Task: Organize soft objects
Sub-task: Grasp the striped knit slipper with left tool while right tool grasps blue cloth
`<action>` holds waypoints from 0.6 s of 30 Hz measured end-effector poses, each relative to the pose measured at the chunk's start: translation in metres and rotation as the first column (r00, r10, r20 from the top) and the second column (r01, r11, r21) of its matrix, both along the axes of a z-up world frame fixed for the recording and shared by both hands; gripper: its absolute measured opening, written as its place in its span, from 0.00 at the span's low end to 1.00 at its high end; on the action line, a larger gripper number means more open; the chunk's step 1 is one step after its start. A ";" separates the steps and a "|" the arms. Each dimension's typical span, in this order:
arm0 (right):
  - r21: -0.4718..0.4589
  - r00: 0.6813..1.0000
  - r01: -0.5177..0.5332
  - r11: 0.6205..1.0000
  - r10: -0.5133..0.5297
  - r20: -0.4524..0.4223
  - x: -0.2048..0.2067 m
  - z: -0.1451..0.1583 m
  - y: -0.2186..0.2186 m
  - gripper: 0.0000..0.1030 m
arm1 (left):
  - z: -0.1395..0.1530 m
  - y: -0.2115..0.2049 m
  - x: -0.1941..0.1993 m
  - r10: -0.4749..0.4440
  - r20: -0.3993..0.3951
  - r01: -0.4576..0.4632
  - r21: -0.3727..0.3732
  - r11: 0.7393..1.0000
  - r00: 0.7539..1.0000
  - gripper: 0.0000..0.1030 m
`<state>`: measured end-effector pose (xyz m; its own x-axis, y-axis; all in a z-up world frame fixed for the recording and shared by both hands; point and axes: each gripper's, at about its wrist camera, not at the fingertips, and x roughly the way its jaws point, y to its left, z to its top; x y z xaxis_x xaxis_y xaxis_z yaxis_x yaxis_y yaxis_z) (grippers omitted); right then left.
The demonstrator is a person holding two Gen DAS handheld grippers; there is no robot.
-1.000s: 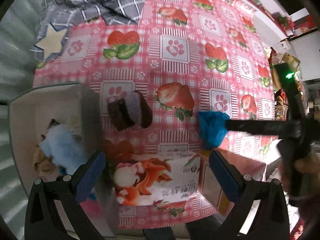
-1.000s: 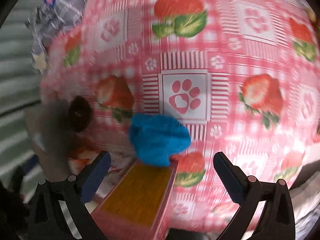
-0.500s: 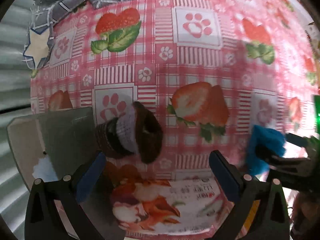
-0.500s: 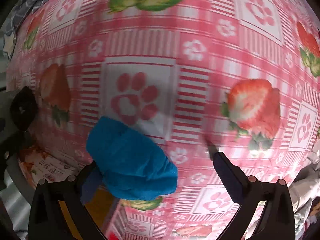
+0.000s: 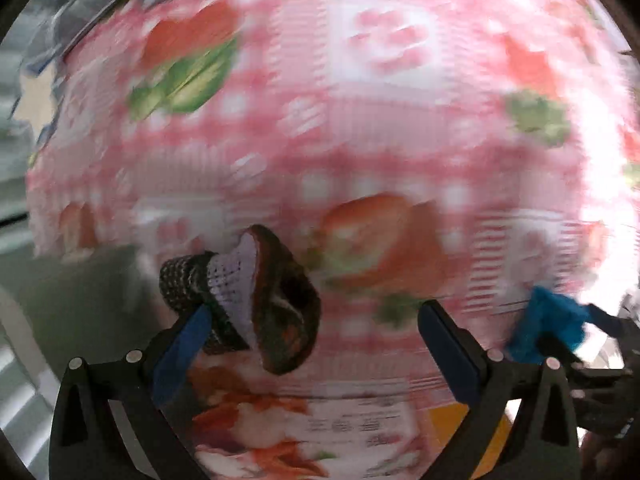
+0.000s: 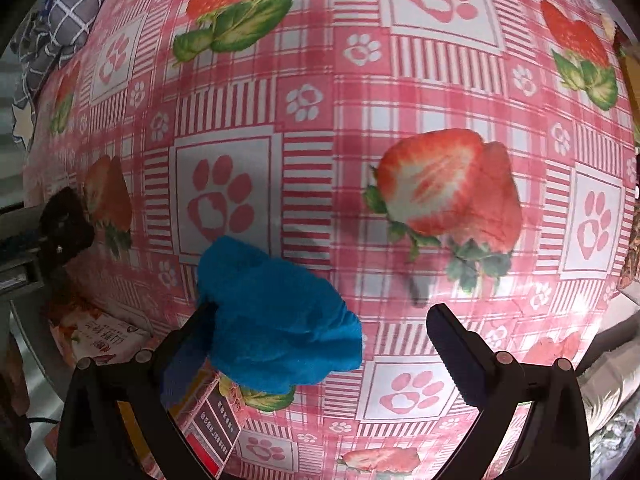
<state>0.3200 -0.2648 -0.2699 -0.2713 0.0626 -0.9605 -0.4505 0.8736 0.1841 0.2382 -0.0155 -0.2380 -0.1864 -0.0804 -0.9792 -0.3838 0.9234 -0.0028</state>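
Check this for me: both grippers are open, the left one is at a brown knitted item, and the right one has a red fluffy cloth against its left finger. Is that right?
Not quite. The fluffy cloth against the left finger of the right gripper is blue, not red; the right wrist view shows it clearly. The rest stands: both grippers are open, and the left gripper is at the brown knitted item.

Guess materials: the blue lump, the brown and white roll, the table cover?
Blue lump: looks like fleece or terry cloth, matte, fuzzy nap with soft folds. Brown and white roll: knit fabric, probably socks, visible stitch ribbing. Table cover: likely printed vinyl or oilcloth, smooth with glare patches, though blur leaves it open.
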 end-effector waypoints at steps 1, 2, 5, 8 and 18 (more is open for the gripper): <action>0.001 1.000 0.009 1.000 -0.009 0.009 0.003 0.002 -0.003 1.00 | 0.006 -0.007 0.006 -0.004 0.017 0.004 -0.040 0.999 1.000 1.00; 0.002 0.999 0.025 1.000 -0.025 0.023 0.005 0.005 -0.008 1.00 | 0.015 -0.013 0.013 -0.019 0.058 0.023 -0.065 0.998 0.998 1.00; 0.024 0.996 0.071 0.997 -0.072 0.051 0.017 0.020 -0.022 1.00 | 0.041 -0.018 0.023 -0.057 0.138 0.064 -0.054 0.996 0.989 1.00; 0.073 0.996 0.072 0.995 -0.075 0.046 0.018 0.032 -0.030 1.00 | 0.048 -0.004 0.015 -0.065 0.131 0.067 -0.011 0.998 0.989 1.00; -0.004 0.995 -0.047 0.999 0.048 0.083 -0.005 0.015 -0.026 1.00 | -0.007 0.002 -0.001 -0.043 0.005 0.042 0.060 0.997 0.999 1.00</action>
<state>0.3149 -0.2909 -0.2554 -0.1928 0.0494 -0.9800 -0.5052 0.8512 0.1423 0.2372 -0.0136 -0.2454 -0.1818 -0.0138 -0.9832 -0.3445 0.9374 0.0505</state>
